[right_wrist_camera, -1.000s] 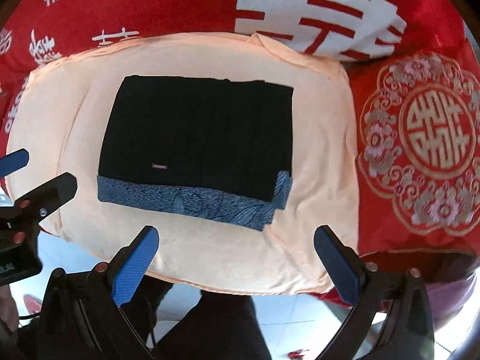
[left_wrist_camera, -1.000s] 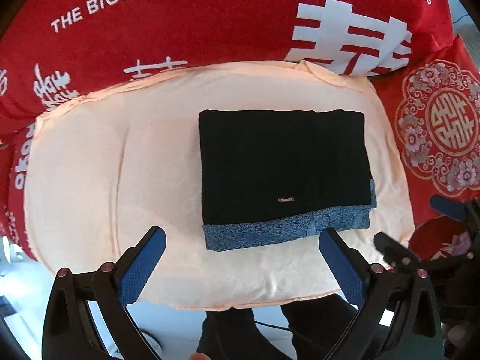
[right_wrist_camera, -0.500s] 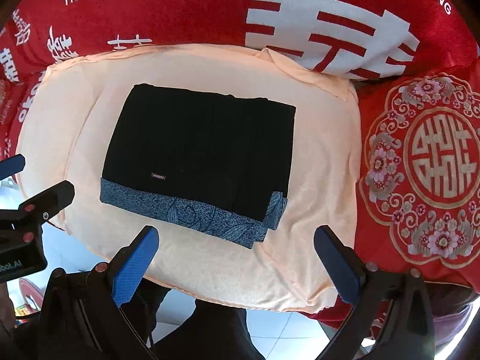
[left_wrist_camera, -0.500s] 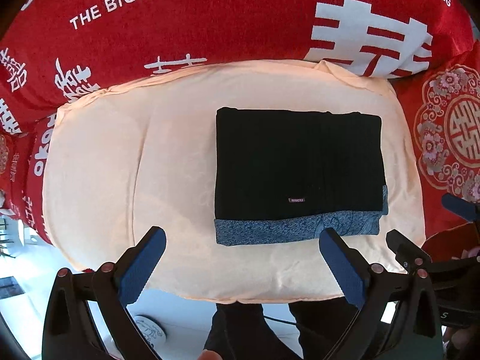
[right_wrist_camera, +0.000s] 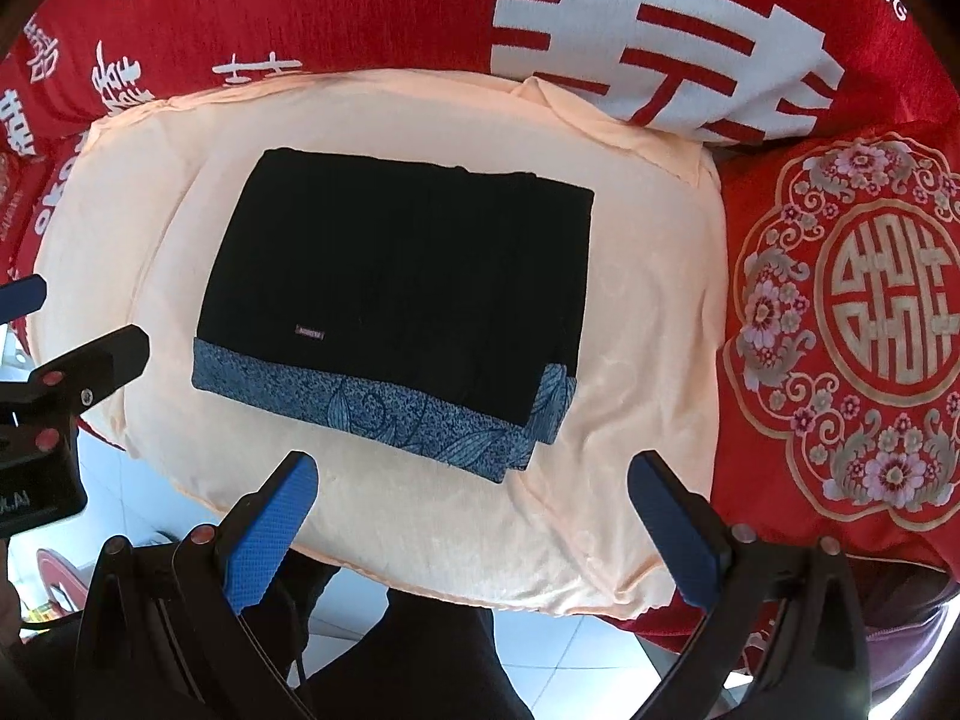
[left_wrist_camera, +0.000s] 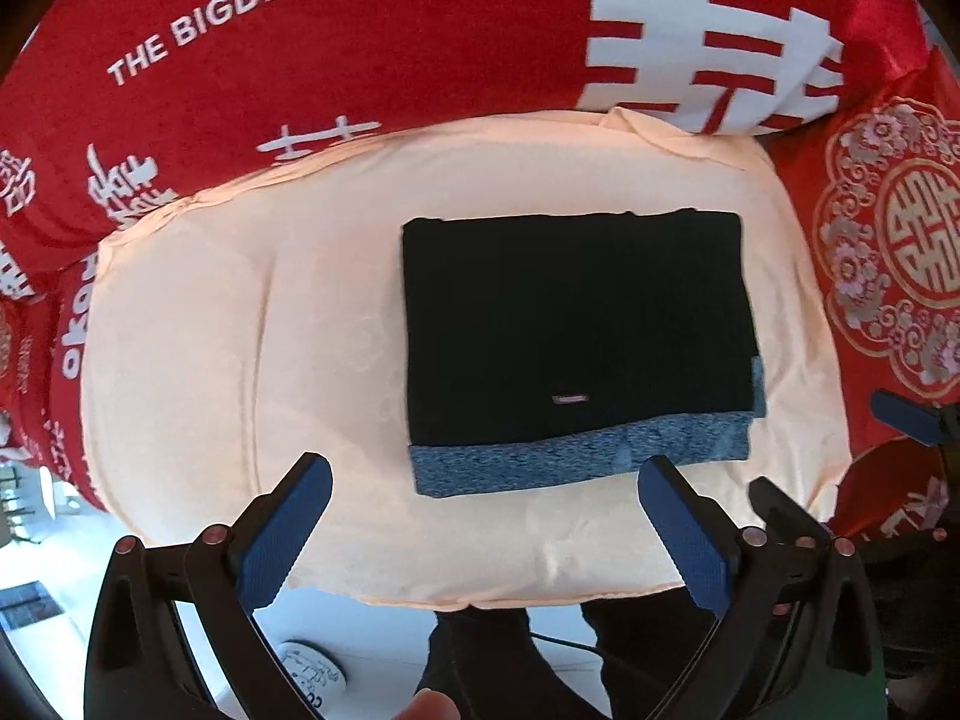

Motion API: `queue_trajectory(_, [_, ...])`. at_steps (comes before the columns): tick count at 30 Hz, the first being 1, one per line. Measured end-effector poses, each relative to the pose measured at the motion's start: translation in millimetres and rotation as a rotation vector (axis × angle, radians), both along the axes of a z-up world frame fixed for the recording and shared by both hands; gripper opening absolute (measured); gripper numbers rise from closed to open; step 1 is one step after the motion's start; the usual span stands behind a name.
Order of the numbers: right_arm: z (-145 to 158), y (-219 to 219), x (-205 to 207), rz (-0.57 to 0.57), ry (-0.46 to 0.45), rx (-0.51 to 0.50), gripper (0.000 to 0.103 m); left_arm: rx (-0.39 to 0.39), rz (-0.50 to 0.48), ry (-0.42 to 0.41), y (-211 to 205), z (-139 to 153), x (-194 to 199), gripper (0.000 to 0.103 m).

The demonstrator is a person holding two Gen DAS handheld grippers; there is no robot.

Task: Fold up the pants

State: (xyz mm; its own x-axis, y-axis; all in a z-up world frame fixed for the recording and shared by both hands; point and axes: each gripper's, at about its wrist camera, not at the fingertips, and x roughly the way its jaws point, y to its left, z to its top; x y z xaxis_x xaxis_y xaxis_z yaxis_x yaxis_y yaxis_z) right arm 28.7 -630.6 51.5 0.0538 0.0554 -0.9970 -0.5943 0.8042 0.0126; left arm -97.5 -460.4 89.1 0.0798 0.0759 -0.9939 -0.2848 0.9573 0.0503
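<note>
lying flat on the peach cushion [left_wrist_camera: 180, 360], the black pants [left_wrist_camera: 576, 324] form a neat folded rectangle, their blue patterned waistband [right_wrist_camera: 372, 408] along the near edge. the left gripper [left_wrist_camera: 480, 516] hovers just short of that band, fingers [left_wrist_camera: 282, 534] spread wide and holding nothing. the right gripper [right_wrist_camera: 474, 516] hangs likewise, fingers [right_wrist_camera: 267, 534] spread apart. a red blanket [left_wrist_camera: 360, 48] with white lettering lies behind the cushion.

Bare cushion [left_wrist_camera: 198, 360] left of pants [left_wrist_camera: 576, 324]
</note>
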Motion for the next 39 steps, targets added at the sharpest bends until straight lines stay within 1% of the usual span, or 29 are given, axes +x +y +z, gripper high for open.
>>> queue_trajectory(4, [-2, -1, 0, -0.003, 0.000, -0.012, 0.103, -0.030, 0.005, 0.007, 0, -4, 2, 0.103])
queue_trajectory(10, [-5, -1, -1, -0.010, 0.006, -0.028, 0.103, -0.050, 0.010, 0.021, 3, -10, 4, 0.103])
queue_trajectory(16, [-6, 1, 1, -0.011, 0.004, -0.042, 0.103, -0.053, -0.001, 0.021, 5, -10, 6, 0.103])
queue_trajectory(26, [-5, 9, -2, -0.003, 0.001, -0.046, 0.103, -0.060, 0.008, 0.025, 9, -10, 6, 0.103])
queue_trajectory(39, [-5, 9, 0, 0.006, 0.001, -0.042, 0.103, -0.077, 0.008, 0.018, 3, -9, 6, 0.103])
